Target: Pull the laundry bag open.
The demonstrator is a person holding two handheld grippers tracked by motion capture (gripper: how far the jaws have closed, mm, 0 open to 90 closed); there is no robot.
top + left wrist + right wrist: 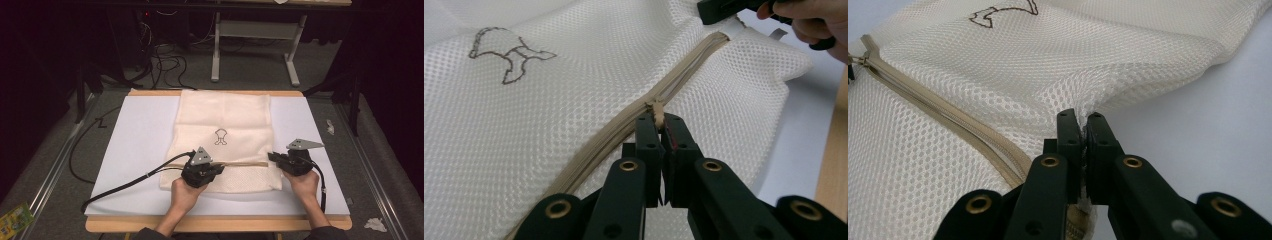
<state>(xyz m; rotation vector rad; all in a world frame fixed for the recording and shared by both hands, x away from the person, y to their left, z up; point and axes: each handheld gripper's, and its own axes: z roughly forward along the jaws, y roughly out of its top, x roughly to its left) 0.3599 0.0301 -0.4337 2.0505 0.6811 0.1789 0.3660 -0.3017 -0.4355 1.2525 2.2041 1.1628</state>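
While we hold both ends:
Bag (pixel 225 137): flat on the board (pixel 135 135).
Left gripper (pixel 659 122): clenched on the zip pull (pixel 656 111), mid-zip (pixel 624 131).
Right gripper (pixel 1083 120): pinching the mesh edge.
Left to do: we judge half the zip remains.

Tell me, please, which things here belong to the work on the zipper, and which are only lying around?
In use:
- mesh bag
- its zipper
- zipper pull, pinched by the left gripper
- right gripper, shut on the bag's edge

Lying about:
- green packet on the floor
- crumpled paper
- cables behind the table
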